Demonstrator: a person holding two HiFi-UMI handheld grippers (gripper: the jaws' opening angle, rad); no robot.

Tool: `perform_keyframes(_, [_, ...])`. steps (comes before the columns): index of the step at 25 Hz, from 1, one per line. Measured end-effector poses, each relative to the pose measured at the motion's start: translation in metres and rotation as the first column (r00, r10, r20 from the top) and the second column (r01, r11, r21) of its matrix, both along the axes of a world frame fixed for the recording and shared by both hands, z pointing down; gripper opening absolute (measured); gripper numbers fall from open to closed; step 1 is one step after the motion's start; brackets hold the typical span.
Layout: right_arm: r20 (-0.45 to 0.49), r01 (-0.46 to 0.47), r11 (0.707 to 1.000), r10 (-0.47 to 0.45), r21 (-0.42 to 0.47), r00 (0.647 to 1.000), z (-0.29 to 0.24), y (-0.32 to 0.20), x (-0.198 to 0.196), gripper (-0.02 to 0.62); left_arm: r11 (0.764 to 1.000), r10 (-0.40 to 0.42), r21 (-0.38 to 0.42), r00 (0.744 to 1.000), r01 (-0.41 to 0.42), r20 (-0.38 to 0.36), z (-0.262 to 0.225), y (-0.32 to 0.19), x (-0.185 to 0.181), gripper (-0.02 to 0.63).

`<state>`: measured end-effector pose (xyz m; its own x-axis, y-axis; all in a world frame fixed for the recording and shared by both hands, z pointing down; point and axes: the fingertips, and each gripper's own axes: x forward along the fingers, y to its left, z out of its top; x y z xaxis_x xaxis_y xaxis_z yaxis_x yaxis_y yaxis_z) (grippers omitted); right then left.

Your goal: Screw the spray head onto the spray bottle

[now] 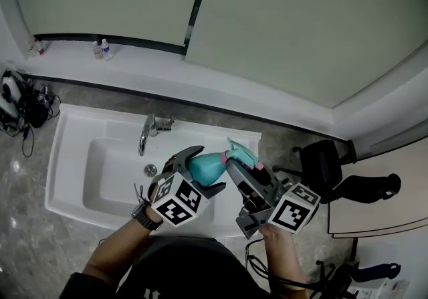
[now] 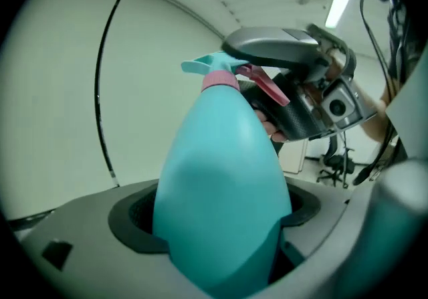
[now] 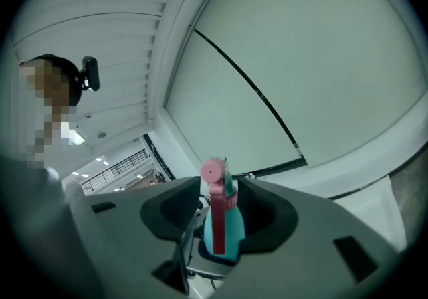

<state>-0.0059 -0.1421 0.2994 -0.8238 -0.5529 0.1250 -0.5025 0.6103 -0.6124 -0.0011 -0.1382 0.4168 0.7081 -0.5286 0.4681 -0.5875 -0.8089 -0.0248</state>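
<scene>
A teal spray bottle is held over the sink's right end, lying tilted, with my left gripper shut on its body. In the left gripper view the bottle's body fills the space between the jaws and both pads press on it. The spray head, teal with a pink collar and a red trigger, sits on the bottle's neck. My right gripper is shut on that spray head. In the right gripper view the head stands between the two pads, pink nozzle up.
Below lies a white sink with a chrome faucet. Small bottles stand on the back ledge. Cables and a headset lie at the left. At the right are a black chair and a desk.
</scene>
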Motion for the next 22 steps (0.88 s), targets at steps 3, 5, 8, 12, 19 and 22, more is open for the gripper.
perform_keyframes(3, [0.052,0.118,0.985,-0.125,0.124,0.991,-0.034,0.022,0.009,0.219,0.981,0.131,-0.114,0.973,-0.155,-0.191,-0.017,0.016,0.005,0.453])
perform_keyframes(5, [0.119,0.229,0.944,-0.263,0.239,0.957,-0.058,0.041,0.022,0.222,0.940,0.237,-0.158,0.914,-0.301,-0.330,-0.034,0.032,0.006,0.453])
perform_keyframes(8, [0.191,0.359,0.855,-0.449,0.374,0.873,-0.073,0.056,0.042,0.222,0.827,0.406,-0.159,0.769,-0.538,-0.493,-0.063,0.066,0.009,0.453])
perform_keyframes(12, [0.178,0.509,0.747,-0.622,0.428,0.763,-0.060,0.064,0.022,0.271,0.616,0.573,-0.104,0.535,-0.781,-0.620,-0.089,0.121,0.022,0.453])
perform_keyframes(19, [0.197,0.634,0.476,-0.866,0.609,0.460,-0.088,0.120,-0.012,0.298,0.342,0.637,-0.057,0.276,-0.938,-0.720,-0.097,0.185,0.042,0.453])
perform_keyframes(22, [0.196,0.629,0.469,-0.869,0.620,0.455,-0.092,0.126,-0.015,0.253,0.353,0.619,-0.051,0.274,-0.934,-0.736,-0.096,0.183,0.043,0.453])
